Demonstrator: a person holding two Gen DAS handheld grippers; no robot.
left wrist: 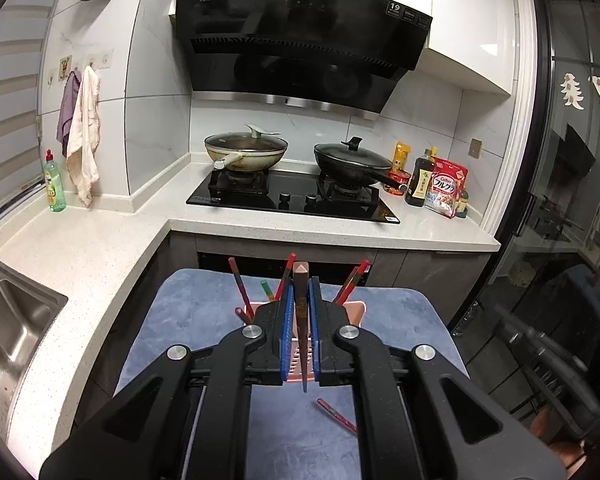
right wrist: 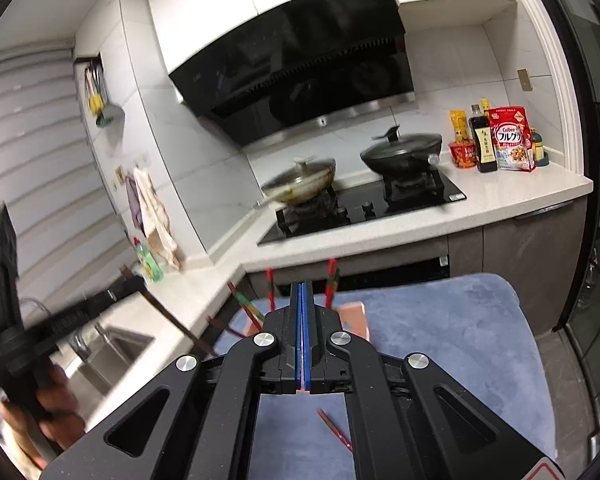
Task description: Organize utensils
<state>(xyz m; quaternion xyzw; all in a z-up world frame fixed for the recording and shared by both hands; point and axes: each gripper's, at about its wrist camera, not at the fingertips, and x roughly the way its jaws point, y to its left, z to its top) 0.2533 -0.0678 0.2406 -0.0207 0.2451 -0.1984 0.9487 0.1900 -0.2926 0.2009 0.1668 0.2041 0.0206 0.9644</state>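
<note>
One brown chopstick is clamped upright between the blue pads of the left tongs, directly above a pink holder that has several red chopsticks leaning in it. The right tongs are pressed together with nothing between them. Another red chopstick lies loose on the blue mat nearer the camera. Beyond, two lidded pans sit on the stove.

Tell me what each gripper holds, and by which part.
Left gripper pinches a dark brown wooden chopstick near its thick upper end. Right gripper is shut, holding nothing.
</note>
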